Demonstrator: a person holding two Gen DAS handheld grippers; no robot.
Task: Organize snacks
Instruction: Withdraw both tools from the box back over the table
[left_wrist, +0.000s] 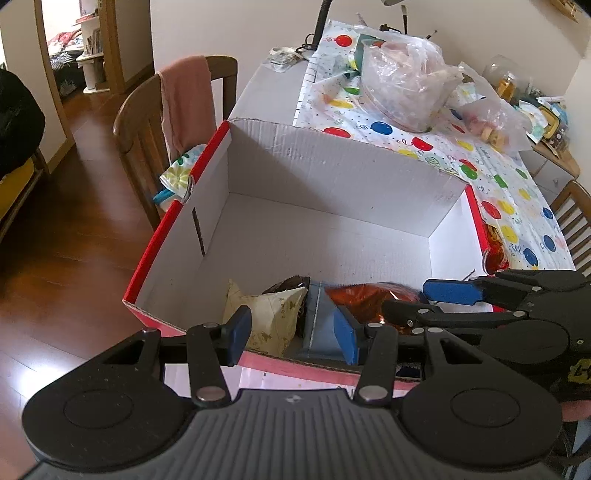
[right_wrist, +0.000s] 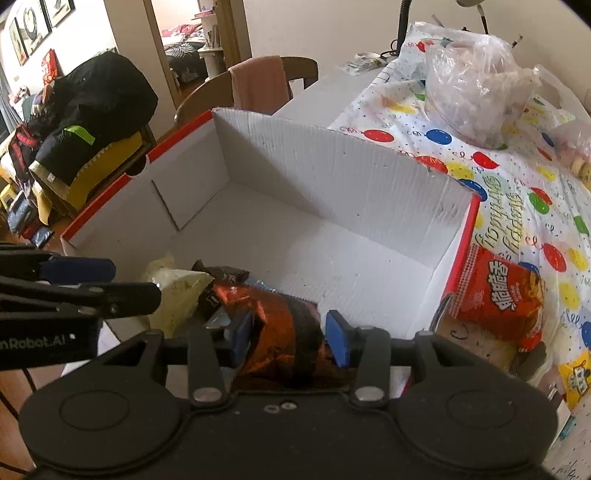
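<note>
right gripper (right_wrist: 288, 341) clamps the orange packet (right_wrist: 284, 332) over the box (right_wrist: 332, 173); left gripper (left_wrist: 291, 332) open, empty; lower beside the cream pouch (left_wrist: 266, 317), then release

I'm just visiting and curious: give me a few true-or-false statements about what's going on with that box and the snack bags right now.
1. The right gripper grips a dark orange snack bag. True.
2. The left gripper clamps a bag. False: its fingers are open around nothing.
3. The cardboard box is packed full. False: most of its floor is bare.
4. A red snack packet lies outside the box on the balloon tablecloth. True.
</note>
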